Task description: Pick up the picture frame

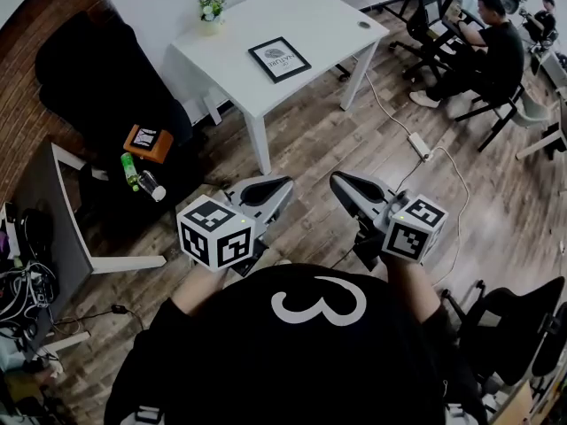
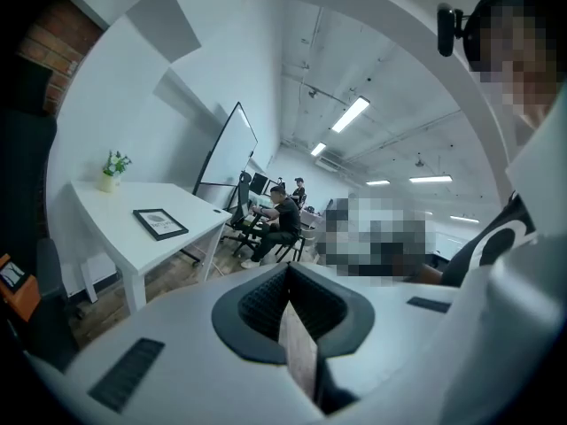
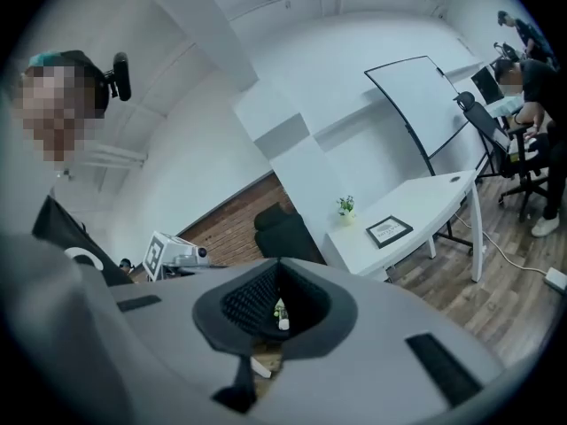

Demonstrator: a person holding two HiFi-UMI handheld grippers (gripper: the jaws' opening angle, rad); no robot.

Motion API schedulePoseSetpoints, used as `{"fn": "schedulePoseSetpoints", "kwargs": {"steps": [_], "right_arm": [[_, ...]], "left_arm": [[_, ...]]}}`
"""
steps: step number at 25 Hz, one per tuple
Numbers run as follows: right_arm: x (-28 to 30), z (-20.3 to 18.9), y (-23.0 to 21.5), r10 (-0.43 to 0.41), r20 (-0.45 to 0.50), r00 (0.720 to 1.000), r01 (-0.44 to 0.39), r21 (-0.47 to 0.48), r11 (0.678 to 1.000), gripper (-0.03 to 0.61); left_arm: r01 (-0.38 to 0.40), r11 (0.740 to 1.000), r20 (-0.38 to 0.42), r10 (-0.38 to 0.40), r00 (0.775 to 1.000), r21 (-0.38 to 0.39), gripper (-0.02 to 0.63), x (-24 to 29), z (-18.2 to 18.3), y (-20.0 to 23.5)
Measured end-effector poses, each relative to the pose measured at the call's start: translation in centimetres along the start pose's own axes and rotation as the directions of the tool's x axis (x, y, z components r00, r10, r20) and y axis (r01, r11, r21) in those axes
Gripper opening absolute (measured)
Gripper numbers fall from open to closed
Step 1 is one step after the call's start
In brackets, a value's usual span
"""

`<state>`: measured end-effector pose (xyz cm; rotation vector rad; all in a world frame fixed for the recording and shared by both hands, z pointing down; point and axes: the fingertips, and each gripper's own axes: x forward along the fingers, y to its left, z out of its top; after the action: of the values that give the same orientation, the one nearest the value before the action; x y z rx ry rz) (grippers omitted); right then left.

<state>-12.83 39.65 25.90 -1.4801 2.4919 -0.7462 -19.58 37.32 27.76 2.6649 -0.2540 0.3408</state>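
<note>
The picture frame [image 1: 279, 58], black-edged with a white mat, lies flat on the white table [image 1: 328, 16] at the far side of the room. It also shows in the left gripper view as the frame [image 2: 160, 223] and in the right gripper view as the frame [image 3: 389, 230]. My left gripper [image 1: 282, 184] and right gripper [image 1: 339, 180] hang side by side close to my body over the wooden floor, well short of the table. Both point toward the table. The left gripper [image 2: 288, 277] has its jaws together with nothing held. The right gripper [image 3: 279, 277] looks shut and empty too.
A small potted plant [image 1: 212, 9] stands at the table's back left corner. A black armchair [image 1: 97, 78], an orange box [image 1: 148, 142] and a green bottle [image 1: 137, 175] are on the left. A seated person [image 1: 492, 47] works at the top right. A power strip [image 1: 419, 146] lies on the floor.
</note>
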Motion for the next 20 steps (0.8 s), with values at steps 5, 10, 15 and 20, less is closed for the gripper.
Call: {"fn": "schedulePoseSetpoints", "kwargs": {"steps": [5, 10, 15, 20], "right_arm": [[1.1, -0.1, 0.0, -0.043, 0.0, 0.999, 0.043, 0.012, 0.999, 0.025], [2.3, -0.5, 0.5, -0.043, -0.024, 0.999, 0.043, 0.002, 0.999, 0.025], [2.8, -0.5, -0.5, -0.036, -0.031, 0.999, 0.036, 0.014, 0.999, 0.025], [3.2, 0.6, -2.8, 0.0, -0.046, 0.999, 0.0, 0.019, 1.0, 0.025]], "left_arm": [[0.023, 1.0, 0.005, -0.023, 1.0, -0.01, 0.015, -0.7, 0.2, 1.1], [0.027, 0.999, 0.013, -0.027, 1.0, -0.026, 0.016, -1.3, 0.4, 2.4], [0.025, 0.999, 0.011, -0.025, 1.0, -0.036, 0.017, -0.4, 0.7, 3.3], [-0.014, 0.999, 0.008, 0.015, 1.0, -0.036, 0.017, 1.4, 1.5, 3.9]]}}
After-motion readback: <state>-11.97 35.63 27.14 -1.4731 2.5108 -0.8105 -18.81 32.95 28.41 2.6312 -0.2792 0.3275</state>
